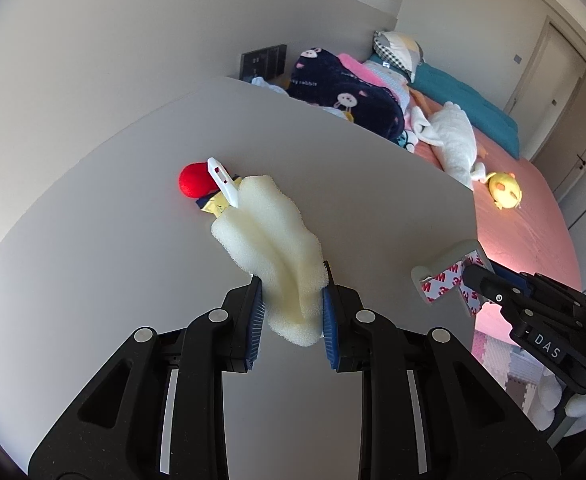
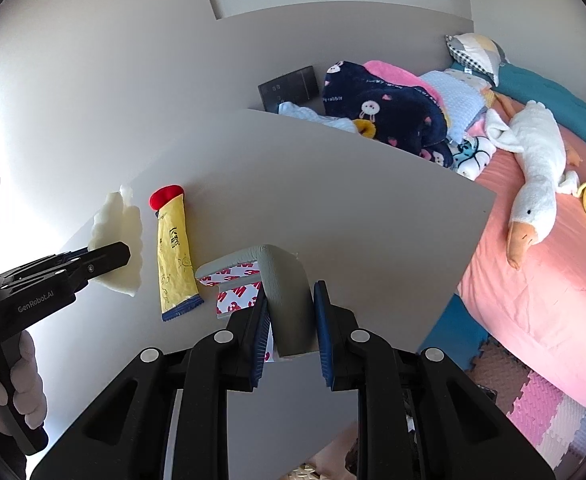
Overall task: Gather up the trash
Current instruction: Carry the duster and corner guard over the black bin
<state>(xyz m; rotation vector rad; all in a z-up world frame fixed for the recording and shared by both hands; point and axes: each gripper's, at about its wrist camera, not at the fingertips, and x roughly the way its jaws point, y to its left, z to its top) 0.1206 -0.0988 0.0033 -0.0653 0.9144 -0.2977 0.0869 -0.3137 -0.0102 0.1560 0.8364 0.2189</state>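
Left wrist: our left gripper [image 1: 293, 312] pinches the foam scrap [image 1: 273, 248], right gripper [image 2: 291, 320] clamps the corner guard [image 2: 289, 300], both above the table [image 2: 333, 200]; foam's shallow bite could slip.

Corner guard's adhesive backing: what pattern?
White with red 3M logos; clearest in the right wrist view.

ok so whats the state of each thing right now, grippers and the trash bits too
left gripper: shut on the foam piece
foam piece: squeezed between the fingers, lifted above the table
right gripper: shut on the grey corner guard
grey corner guard: held, adhesive tape backing showing
yellow snack wrapper: lying flat on the table, ungripped
red plush piece: resting at the wrapper's far end
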